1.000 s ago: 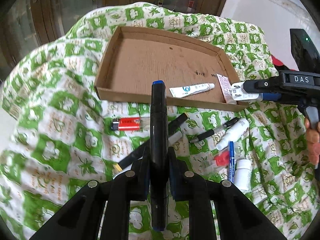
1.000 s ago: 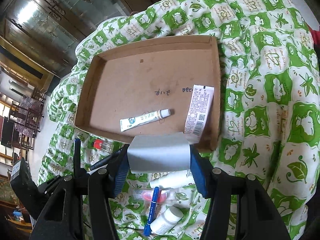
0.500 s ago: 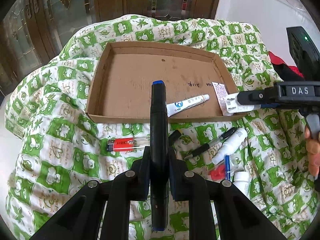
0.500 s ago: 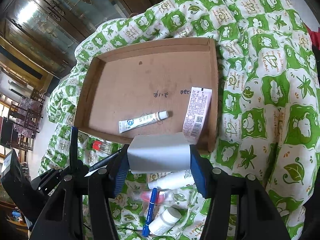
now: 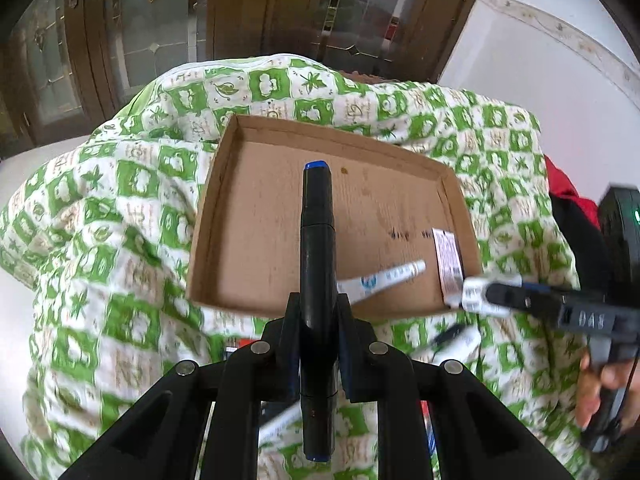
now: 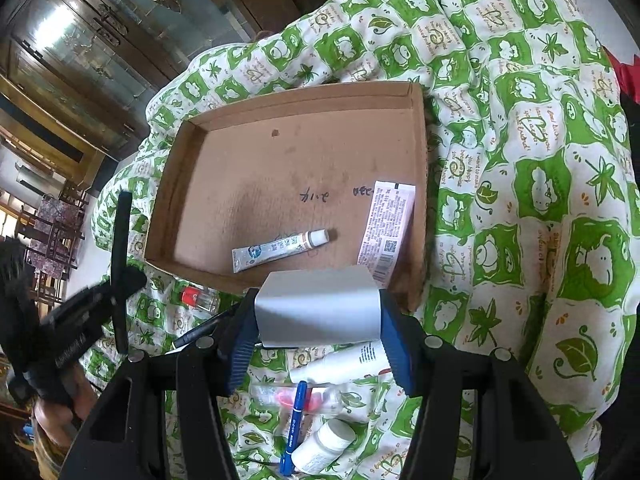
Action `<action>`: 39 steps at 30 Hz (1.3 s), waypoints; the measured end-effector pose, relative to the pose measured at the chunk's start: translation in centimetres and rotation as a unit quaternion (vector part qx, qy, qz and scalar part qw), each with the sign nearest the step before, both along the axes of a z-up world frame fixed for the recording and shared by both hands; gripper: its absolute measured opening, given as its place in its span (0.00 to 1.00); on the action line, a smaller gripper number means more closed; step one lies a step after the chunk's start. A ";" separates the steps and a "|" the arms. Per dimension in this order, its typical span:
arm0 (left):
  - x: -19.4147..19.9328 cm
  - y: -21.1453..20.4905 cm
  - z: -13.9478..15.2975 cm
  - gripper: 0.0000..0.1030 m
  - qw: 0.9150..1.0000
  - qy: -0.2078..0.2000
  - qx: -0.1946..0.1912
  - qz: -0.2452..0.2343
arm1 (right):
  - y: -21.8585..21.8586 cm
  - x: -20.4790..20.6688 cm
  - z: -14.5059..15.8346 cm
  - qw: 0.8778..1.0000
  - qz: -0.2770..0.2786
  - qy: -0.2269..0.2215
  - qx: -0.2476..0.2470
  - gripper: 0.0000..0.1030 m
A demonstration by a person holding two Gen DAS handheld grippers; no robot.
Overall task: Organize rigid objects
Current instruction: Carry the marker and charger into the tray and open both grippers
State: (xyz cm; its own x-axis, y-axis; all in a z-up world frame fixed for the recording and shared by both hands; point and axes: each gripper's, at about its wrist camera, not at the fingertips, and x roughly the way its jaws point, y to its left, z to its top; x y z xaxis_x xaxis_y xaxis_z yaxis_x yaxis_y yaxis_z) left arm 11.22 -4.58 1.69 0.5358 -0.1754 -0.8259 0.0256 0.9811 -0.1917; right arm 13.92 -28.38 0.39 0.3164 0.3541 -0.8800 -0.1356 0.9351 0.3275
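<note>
My left gripper (image 5: 318, 320) is shut on a black marker with blue ends (image 5: 317, 240), held upright above the near edge of the shallow cardboard tray (image 5: 456, 184). My right gripper (image 6: 318, 312) is shut on a small white box (image 6: 318, 306), held just in front of the tray (image 6: 418, 160) near its near right corner. In the tray lie a white ointment tube (image 6: 280, 246) and a printed sachet (image 6: 386, 228). The right gripper also shows in the left wrist view (image 5: 480, 298), and the left gripper with its marker in the right wrist view (image 6: 120, 276).
The tray rests on a green-and-white patterned quilt (image 6: 540, 200). Loose items lie near my grippers: a red lighter (image 6: 196, 298), a black pen (image 6: 200, 330), a white tube (image 6: 344, 362), a blue pen (image 6: 294, 420), a white bottle (image 6: 324, 444). Wooden glass doors (image 5: 280, 12) stand behind.
The left gripper has moved forward and up with the marker, now over the tray's near edge. The right gripper has held its place by the tray's near right corner with the box.
</note>
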 end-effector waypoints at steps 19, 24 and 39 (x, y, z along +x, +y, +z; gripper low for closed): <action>7.6 -3.3 -3.1 0.15 1.000 0.027 0.002 0.001 | -3.6 4.6 0.9 0.998 -0.037 -0.053 0.016 0.54; 9.2 -4.2 -4.9 0.15 0.999 0.032 0.003 0.000 | -1.9 6.6 0.3 0.998 -0.018 -0.063 0.009 0.54; 10.3 -6.8 -7.6 0.15 0.999 0.019 0.020 -0.035 | 0.9 11.8 -3.2 0.994 -0.003 -0.109 -0.015 0.54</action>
